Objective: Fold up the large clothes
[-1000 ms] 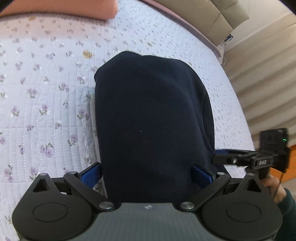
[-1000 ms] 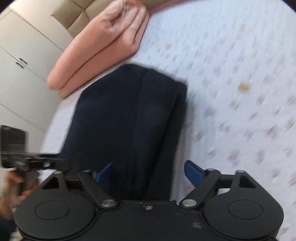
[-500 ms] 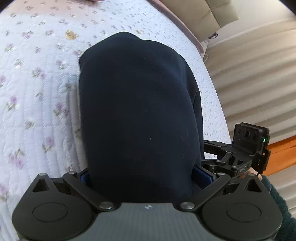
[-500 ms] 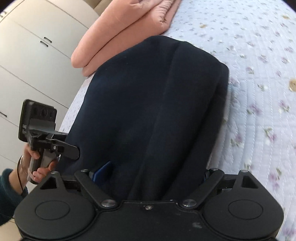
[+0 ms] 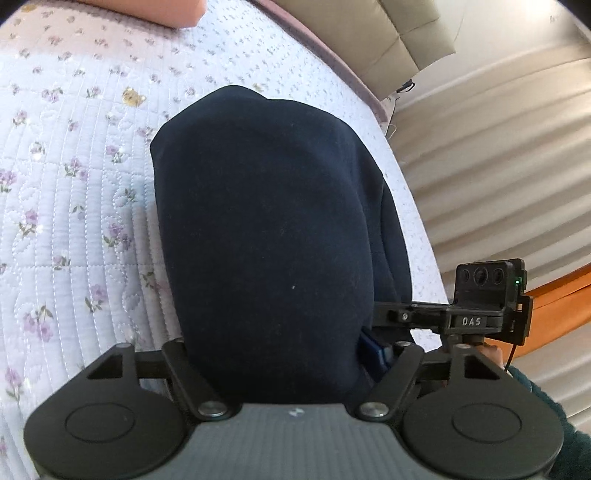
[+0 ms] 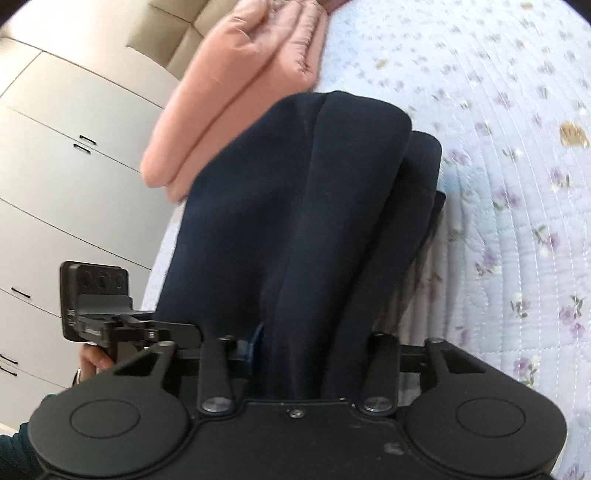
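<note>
A dark navy garment lies folded on the floral quilted bed; it also shows in the right wrist view. My left gripper is shut on the near edge of the garment, its blue pads mostly buried in the cloth. My right gripper is shut on the same near edge, beside the left one. The right gripper shows at the right of the left wrist view, and the left gripper shows at the left of the right wrist view. The fingertips are hidden by fabric.
A folded pink blanket lies at the head of the bed, touching the garment's far end. The quilt spreads to the left. A beige headboard, curtains and white cabinets surround the bed.
Both grippers closed from open onto the garment's near edge and lifted it a little; a lower layer now shows at the right of the right wrist view.
</note>
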Tool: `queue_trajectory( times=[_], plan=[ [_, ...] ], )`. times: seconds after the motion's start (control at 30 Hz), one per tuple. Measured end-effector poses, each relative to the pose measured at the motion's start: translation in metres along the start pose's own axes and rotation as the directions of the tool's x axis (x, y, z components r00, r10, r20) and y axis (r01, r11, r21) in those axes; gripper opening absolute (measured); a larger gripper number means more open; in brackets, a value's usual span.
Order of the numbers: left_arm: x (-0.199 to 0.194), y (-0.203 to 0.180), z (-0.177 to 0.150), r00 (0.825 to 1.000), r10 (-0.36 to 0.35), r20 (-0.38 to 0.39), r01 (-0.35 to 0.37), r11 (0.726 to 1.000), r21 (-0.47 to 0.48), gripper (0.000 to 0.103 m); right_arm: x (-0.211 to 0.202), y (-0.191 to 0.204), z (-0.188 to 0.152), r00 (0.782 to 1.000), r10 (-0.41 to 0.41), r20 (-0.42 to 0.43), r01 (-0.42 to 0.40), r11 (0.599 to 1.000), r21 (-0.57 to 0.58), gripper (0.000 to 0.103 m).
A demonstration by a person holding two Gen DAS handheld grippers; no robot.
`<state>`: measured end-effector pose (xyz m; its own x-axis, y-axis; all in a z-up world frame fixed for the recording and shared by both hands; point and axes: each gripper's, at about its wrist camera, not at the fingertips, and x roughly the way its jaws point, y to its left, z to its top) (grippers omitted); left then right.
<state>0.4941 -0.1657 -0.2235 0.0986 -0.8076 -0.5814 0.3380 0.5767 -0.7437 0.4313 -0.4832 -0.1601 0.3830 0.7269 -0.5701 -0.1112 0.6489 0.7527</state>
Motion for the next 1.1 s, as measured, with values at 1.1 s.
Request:
queue_trajectory(
  times=[1.1],
  plan=[
    [-0.227,-0.084,-0.159,0.992,0.118,0.055,-0.123,0.987,0.1,0.081,-0.037,0.241,-0.161,0.998,0.053,-0.032,-0.057,0.988,-0.14,0.045]
  ],
)
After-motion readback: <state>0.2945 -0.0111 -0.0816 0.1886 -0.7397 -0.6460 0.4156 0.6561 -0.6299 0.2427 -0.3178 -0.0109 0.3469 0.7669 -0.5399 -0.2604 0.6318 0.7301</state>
